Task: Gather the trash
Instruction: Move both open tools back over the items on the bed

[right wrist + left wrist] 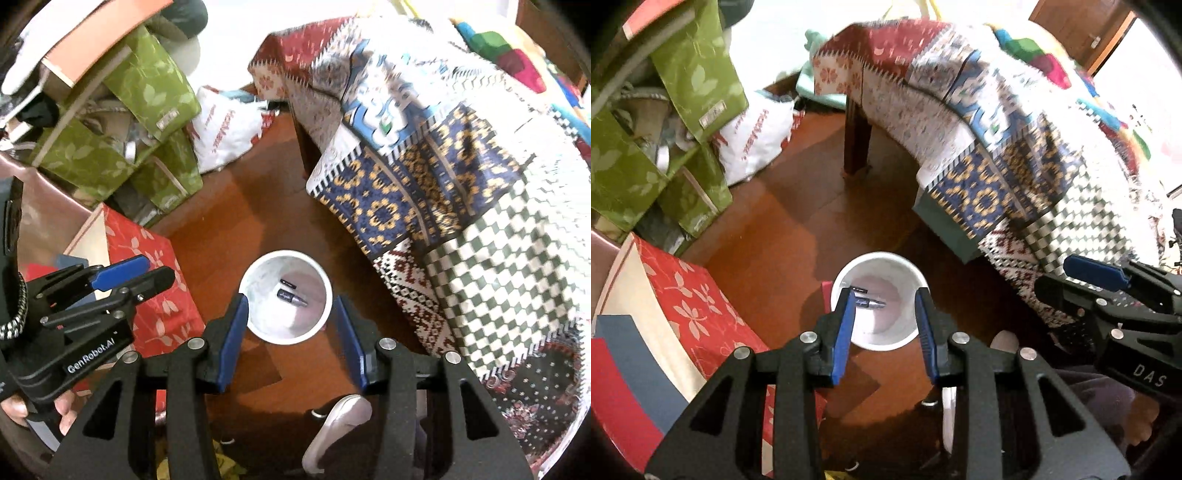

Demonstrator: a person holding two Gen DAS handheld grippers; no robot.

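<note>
**Both claws empty over the bin**

Left gripper point(886, 314) and right gripper point(290, 325) hang parted, holding nothing, above the white bin point(255, 325) on the floor. Inside lie two small dark wrappers point(291, 295) (likely light, crinkly, slippery). Pinch any stray one at an edge.

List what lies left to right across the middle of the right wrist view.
Left tool → red floral box → white bin holding dark wrappers → patchwork cloth.
</note>
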